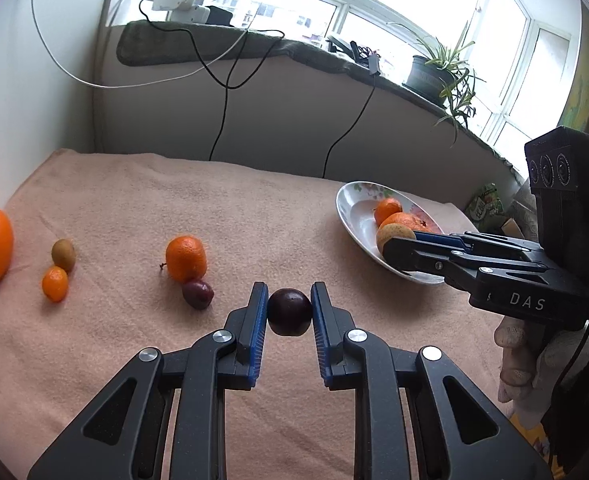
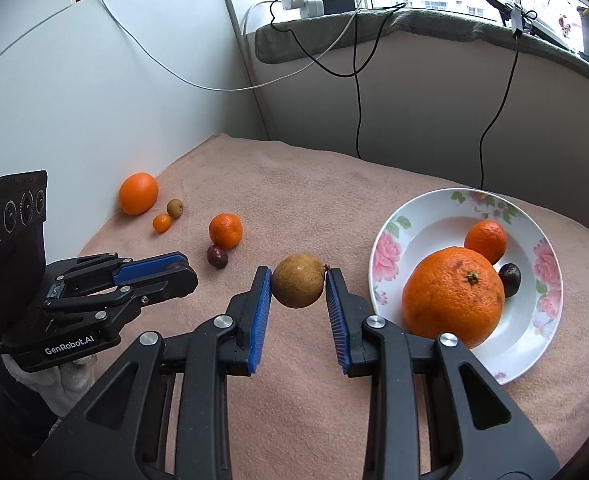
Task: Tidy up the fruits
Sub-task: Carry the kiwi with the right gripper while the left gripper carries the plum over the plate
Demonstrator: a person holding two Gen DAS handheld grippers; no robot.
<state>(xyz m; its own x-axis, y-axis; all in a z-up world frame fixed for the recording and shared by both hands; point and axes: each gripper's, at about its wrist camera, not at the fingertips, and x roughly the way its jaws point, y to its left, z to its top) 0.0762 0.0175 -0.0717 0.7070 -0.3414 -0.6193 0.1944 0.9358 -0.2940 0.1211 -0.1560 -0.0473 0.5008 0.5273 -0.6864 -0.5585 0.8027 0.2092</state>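
Peach-coloured towel (image 2: 314, 184) covers the whole work surface, fruit scattered toward the left of both frames. Flowered plate (image 2: 434, 216) sits at right of the right wrist view, already loaded: one big orange (image 2: 452, 294), a mandarin (image 2: 486, 240) behind it, a dark plum-like fruit (image 2: 510, 280) tucked at its right side. Loose on the towel at mid-left of that frame: a large orange (image 2: 138, 193) against the wall, a second mandarin (image 2: 225, 231), a small dark fruit (image 2: 217, 256) touching it, a little brown fruit (image 2: 174, 208) and a tiny kumquat (image 2: 161, 223). Step in hand, as I read it: both tools carrying fruit to the plate. Right gripper (image 2: 298, 282) is clamped on a tan round fruit (image 2: 298, 280), lifted, just left of the plate rim; in the left wrist view it reaches in from the right edge, fingers level over the plate's near side. Left gripper (image 1: 289, 312) pinches a dark purple fruit (image 1: 289, 312) at frame centre, held low over the towel, well short of the plate (image 1: 354, 216), angled forward and slightly down. Next move likely calls for the right tool to shift rightward over a free patch of plate, lower, and ease apart gently, since round fruit could roll off the shallow rim.
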